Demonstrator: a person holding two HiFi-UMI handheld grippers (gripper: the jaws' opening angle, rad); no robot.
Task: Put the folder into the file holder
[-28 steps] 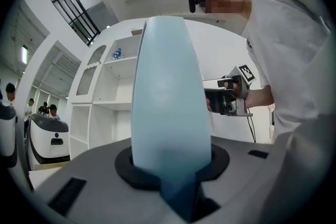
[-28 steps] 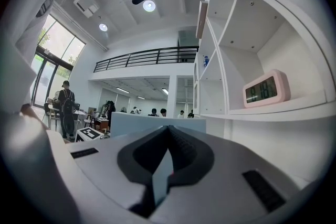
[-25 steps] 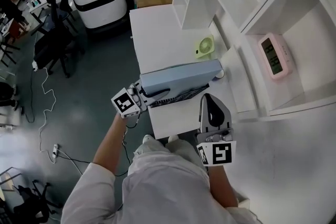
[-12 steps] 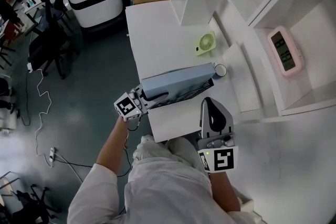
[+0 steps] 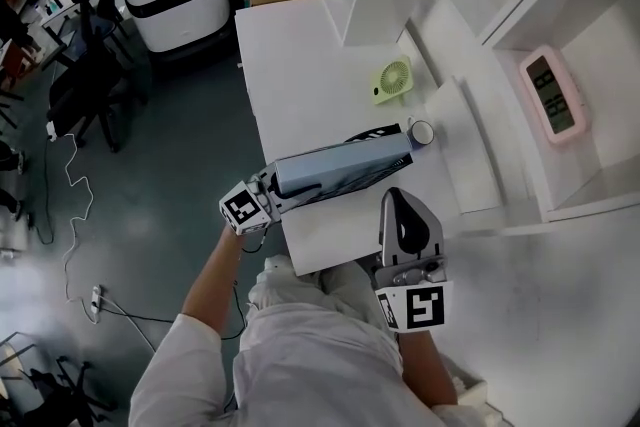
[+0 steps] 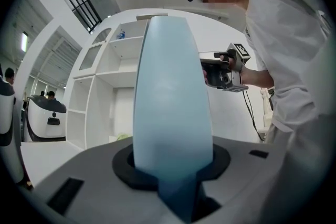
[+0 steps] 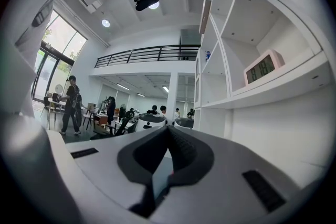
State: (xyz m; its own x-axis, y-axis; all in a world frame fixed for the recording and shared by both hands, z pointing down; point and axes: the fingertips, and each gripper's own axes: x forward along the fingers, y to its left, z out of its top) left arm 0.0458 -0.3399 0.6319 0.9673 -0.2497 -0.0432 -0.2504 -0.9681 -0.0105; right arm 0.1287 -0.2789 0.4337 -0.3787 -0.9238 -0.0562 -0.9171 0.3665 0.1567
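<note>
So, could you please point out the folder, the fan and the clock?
folder [image 5: 338, 163]: head view, blue spine.
fan [image 5: 394, 77]: head view, round grille.
clock [image 5: 550, 94]: head view, dark display.

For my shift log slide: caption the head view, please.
Left gripper, jaws just eased wider, clamps the blue folder over the white table; right gripper shut and empty.

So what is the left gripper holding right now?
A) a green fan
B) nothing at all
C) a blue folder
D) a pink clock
C: the left gripper view shows the folder clamped between the jaws, and the head view shows it sticking out of the left gripper over the table.
</note>
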